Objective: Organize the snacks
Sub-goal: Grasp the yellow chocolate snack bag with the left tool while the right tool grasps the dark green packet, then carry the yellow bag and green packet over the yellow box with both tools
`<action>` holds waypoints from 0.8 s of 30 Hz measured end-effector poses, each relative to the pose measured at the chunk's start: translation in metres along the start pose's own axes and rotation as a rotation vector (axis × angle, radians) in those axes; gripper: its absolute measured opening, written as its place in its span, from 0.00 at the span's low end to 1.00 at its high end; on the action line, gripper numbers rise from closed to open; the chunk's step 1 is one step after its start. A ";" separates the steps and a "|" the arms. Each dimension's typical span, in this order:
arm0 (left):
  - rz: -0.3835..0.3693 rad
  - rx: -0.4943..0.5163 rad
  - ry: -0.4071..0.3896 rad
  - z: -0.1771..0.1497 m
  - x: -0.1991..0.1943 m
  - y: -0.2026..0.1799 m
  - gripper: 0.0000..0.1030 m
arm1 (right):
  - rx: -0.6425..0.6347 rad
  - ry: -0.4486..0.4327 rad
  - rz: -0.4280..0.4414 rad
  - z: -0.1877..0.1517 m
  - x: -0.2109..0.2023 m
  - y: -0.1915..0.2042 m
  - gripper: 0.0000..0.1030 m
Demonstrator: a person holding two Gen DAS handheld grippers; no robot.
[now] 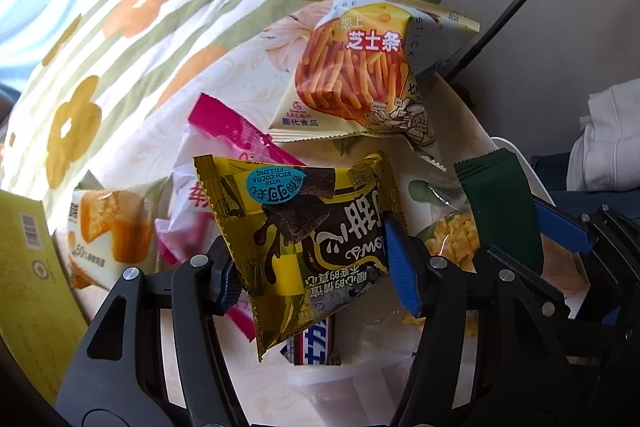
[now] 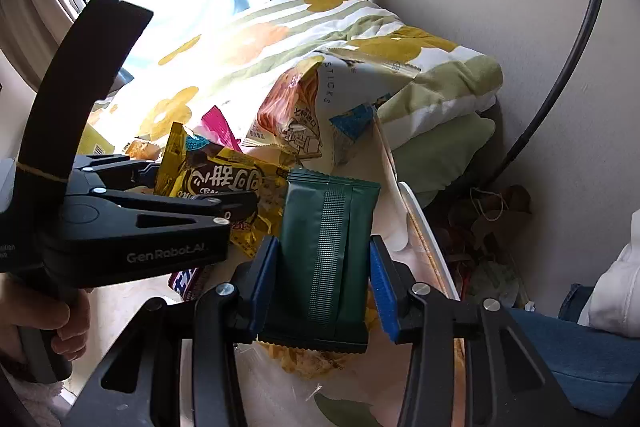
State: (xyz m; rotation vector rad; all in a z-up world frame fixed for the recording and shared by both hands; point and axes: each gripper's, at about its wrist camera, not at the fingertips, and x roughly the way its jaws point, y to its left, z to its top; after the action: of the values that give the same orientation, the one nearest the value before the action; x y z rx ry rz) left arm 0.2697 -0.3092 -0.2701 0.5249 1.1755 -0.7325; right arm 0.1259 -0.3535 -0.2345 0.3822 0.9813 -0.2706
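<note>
Clamping one packet each: left hand-held gripper (image 1: 316,267) yellow packet (image 1: 304,243), right hand-held gripper (image 2: 322,287) green packet (image 2: 324,251).

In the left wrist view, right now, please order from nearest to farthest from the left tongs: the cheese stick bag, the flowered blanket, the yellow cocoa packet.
1. Yellow cocoa packet: between the fingers of the left tongs.
2. Cheese stick bag: beyond it, upper middle, propped up.
3. Flowered blanket: behind everything, upper left.
</note>
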 end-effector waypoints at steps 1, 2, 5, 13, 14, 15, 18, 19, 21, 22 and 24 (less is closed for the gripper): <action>0.006 -0.005 -0.008 -0.001 -0.004 0.001 0.55 | 0.000 -0.002 0.004 0.000 -0.001 0.000 0.40; 0.009 -0.012 -0.018 -0.001 -0.009 0.002 0.55 | 0.000 -0.005 0.008 0.000 -0.002 0.000 0.40; 0.012 -0.033 -0.043 -0.001 -0.023 0.006 0.55 | -0.011 -0.017 0.016 0.002 -0.007 0.002 0.40; 0.057 -0.122 -0.137 -0.006 -0.077 0.021 0.55 | -0.073 -0.059 0.067 0.017 -0.033 0.015 0.40; 0.064 -0.137 -0.153 -0.009 -0.085 0.023 0.55 | -0.082 -0.063 0.074 0.019 -0.035 0.017 0.40; 0.073 -0.153 -0.167 -0.011 -0.093 0.026 0.55 | -0.095 -0.068 0.086 0.022 -0.039 0.020 0.40; 0.099 -0.202 -0.203 -0.018 -0.119 0.038 0.55 | -0.145 -0.082 0.129 0.035 -0.052 0.032 0.40; 0.114 -0.225 -0.221 -0.021 -0.130 0.044 0.55 | -0.169 -0.089 0.150 0.040 -0.057 0.038 0.40; 0.137 -0.273 -0.256 -0.026 -0.150 0.058 0.55 | -0.208 -0.096 0.174 0.047 -0.064 0.049 0.40; 0.147 -0.292 -0.271 -0.029 -0.158 0.064 0.55 | -0.239 -0.104 0.191 0.052 -0.070 0.058 0.40; 0.174 -0.332 -0.302 -0.035 -0.175 0.080 0.55 | -0.275 -0.116 0.215 0.060 -0.076 0.070 0.40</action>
State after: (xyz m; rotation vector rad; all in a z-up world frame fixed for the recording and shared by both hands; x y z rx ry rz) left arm 0.2719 -0.1903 -0.1153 0.2243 0.9299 -0.4357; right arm 0.1578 -0.3126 -0.1274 0.2148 0.8420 0.0380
